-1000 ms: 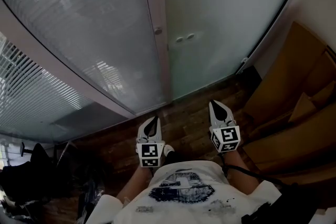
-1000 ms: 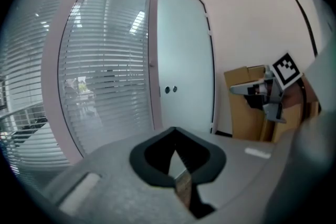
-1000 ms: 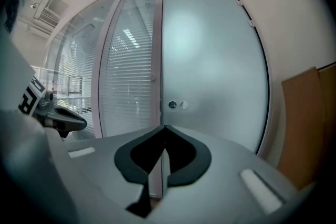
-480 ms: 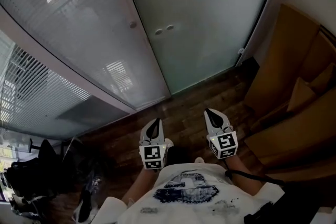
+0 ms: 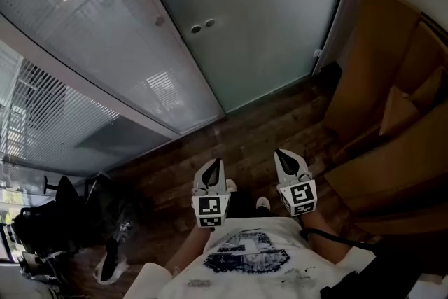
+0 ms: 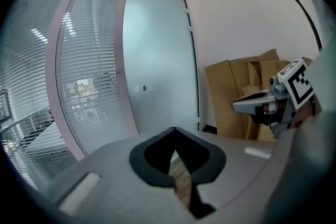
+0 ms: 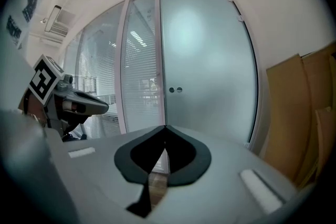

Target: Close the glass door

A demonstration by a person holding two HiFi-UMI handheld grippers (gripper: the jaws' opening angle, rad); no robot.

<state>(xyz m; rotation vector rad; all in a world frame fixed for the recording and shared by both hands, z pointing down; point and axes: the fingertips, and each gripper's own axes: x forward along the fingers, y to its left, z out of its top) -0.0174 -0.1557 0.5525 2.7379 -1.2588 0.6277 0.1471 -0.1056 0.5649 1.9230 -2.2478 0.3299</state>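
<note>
The frosted glass door [image 5: 266, 17] stands flush in its frame, with two small round knobs [image 5: 202, 26] near its left edge. Both grippers hang low over the wooden floor, close to the person's body and well short of the door. My left gripper [image 5: 213, 163] is shut and holds nothing. My right gripper [image 5: 280, 153] is shut too, also with nothing in it. In the left gripper view the door [image 6: 157, 60] lies ahead beyond my shut left gripper [image 6: 175, 131]. The right gripper view faces the door [image 7: 210, 60] squarely past my right gripper [image 7: 165, 128].
Flattened cardboard sheets [image 5: 392, 115] lean against the wall at the right. A glass wall with blinds [image 5: 70, 45] runs off to the left of the door. Dark bags and clutter [image 5: 63, 220] sit on the floor at lower left. Wooden floor [image 5: 259, 122] separates me from the door.
Both grippers have drawn back from the door, still shut. A wider strip of floor now lies between them and the door, which has slid up and left in the head view.
</note>
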